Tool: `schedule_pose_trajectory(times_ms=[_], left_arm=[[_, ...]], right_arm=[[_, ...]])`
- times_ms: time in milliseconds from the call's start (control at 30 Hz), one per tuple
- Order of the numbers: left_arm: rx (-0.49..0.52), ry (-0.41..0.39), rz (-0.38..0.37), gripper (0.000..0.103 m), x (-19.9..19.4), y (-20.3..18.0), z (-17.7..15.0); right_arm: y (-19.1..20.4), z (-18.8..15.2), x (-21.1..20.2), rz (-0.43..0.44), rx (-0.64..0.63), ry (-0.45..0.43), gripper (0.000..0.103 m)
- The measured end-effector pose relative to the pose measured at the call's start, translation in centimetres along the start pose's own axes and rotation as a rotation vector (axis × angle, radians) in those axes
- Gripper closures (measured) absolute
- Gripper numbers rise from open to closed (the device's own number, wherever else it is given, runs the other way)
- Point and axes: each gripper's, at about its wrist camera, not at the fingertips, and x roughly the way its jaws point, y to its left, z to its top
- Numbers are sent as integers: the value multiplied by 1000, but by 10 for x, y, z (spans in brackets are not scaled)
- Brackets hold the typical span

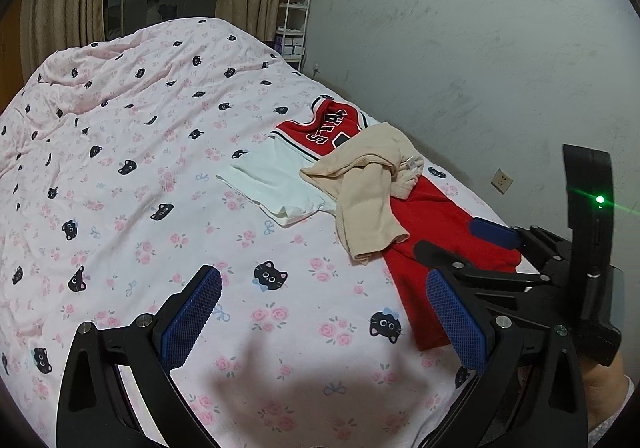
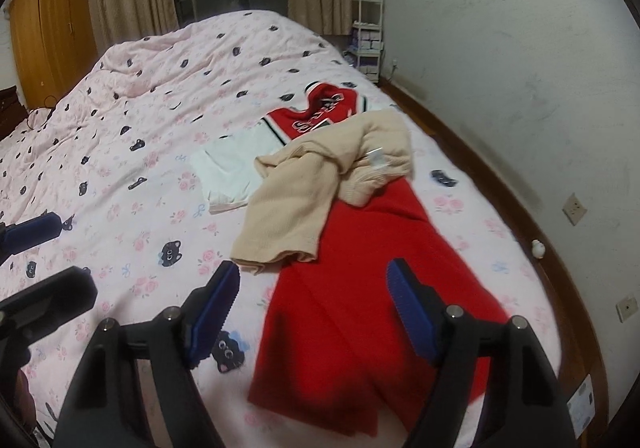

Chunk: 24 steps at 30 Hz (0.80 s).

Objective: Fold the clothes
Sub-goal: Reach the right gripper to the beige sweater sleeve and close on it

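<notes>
Bedspread [image 1: 160, 188]: pale pink, printed with black cat faces, pink roses, blue bows. Jersey [image 2: 320, 114]: red, white lettering, black-and-white trim. Garment [image 2: 304, 184]: beige. Cloth [image 2: 368, 312]: plain red. Shirt [image 1: 272, 184]: white. Fingers [image 1: 192, 322]: black with blue pads.

Pink bed [image 1: 132, 168] bears red garment [image 2: 360, 296], white shirt [image 1: 272, 184].

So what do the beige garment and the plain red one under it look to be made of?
Beige garment: looks like a soft knit, matte; fine ribbed texture and thick rolled edges show. Plain red garment: seems a smooth, thinner fabric lying flat with few creases and no visible weave; it could be cotton or synthetic, and the blur leaves that open.
</notes>
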Motion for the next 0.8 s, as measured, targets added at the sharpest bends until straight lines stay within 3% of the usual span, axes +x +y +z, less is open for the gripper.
schedule_pose_trajectory(times_ms=[133,467,567,700,767,800], left_arm=[[-6,11,-3,1,7,5,-1],[-18,27,-34,1,24,16,1],[-5,31,-42,1,33,16,7],[-8,33,-47,1,38,19,11],[-13,34,-48,1,39,21,12],[-15,34,-49,1,40,22,12]], right_arm=[[6,3,23,20,-6,27,34],[19,7,63,39,-16,60,36],[19,8,75,48,-17,82,52],[15,7,86,60,-2,103,62],[13,7,87,75,1,109,78],[13,7,88,84,0,110,81]])
